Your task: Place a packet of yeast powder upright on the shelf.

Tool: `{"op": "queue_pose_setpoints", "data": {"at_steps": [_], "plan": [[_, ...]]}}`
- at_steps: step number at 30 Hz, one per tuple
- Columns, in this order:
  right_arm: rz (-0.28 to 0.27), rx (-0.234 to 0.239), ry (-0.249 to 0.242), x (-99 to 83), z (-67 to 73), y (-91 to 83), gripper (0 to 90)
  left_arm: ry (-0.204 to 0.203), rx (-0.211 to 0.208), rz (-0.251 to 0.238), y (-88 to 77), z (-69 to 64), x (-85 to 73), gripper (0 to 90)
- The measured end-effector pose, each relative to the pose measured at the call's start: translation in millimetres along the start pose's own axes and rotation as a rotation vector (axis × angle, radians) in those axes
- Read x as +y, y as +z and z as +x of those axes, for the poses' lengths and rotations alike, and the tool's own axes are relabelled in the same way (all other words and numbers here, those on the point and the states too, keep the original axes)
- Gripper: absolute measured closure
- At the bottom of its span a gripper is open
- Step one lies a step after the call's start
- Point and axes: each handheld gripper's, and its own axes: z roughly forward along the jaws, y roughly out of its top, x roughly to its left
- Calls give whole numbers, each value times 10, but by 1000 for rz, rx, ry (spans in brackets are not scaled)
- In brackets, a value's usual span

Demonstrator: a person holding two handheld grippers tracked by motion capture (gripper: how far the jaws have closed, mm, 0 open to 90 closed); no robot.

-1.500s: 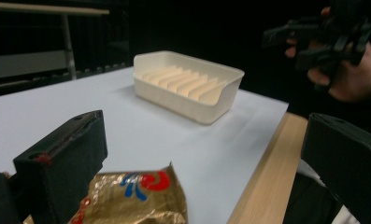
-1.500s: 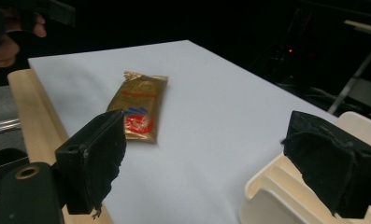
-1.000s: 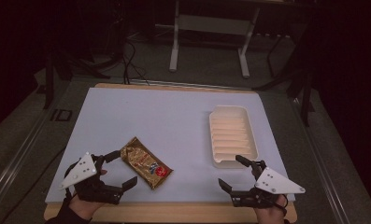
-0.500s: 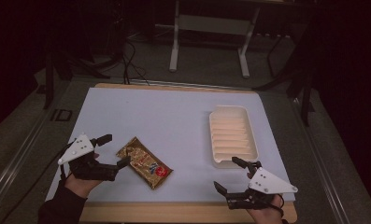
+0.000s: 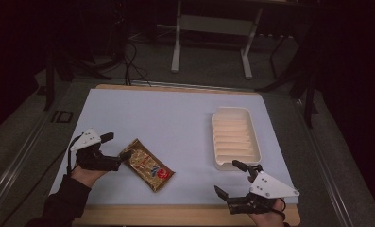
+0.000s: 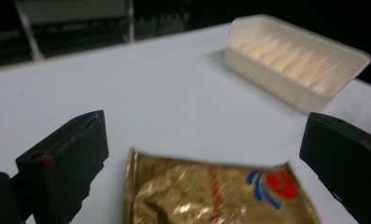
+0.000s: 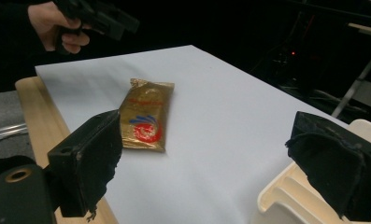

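Note:
A gold snack packet (image 5: pixel 147 165) with a red and blue logo lies flat on the pale table sheet (image 5: pixel 175 118), front left of centre. My left gripper (image 5: pixel 116 146) is open at the packet's left end, one jaw on either side of its corner. In the left gripper view the packet (image 6: pixel 211 196) lies low between the wide-apart jaws of that gripper (image 6: pixel 206 154). My right gripper (image 5: pixel 225 177) stands open near the front edge, just below a cream ridged tray (image 5: pixel 234 137). The right gripper (image 7: pixel 211 158) holds nothing; the packet (image 7: pixel 146 116) lies beyond it.
The tray (image 6: pixel 295 65) is empty and stands right of centre. A wooden table edge (image 5: pixel 185 215) shows along the front. In the right gripper view the other hand with its gripper (image 7: pixel 99 18) is at the far left. Dark floor, cables and a stand's legs (image 5: pixel 211 42) lie behind the table.
My left gripper has moved away from the front edge and up to the packet's left end. The right gripper has stayed about where it was, still open.

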Motion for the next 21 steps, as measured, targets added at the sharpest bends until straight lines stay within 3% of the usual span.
{"op": "queue_pose_setpoints", "data": {"at_steps": [8,13,18,21], "plan": [[0,12,0,-8,4,8,100,-27,10,86,191,146,-213,106],[0,19,-3,-12,7,9,100,-72,21,138,295,232,-303,153],[4,27,6,-23,2,15,101,-97,31,234,409,288,-359,201],[5,28,2,-25,6,16,101,-128,28,262,444,330,-392,212]]}}
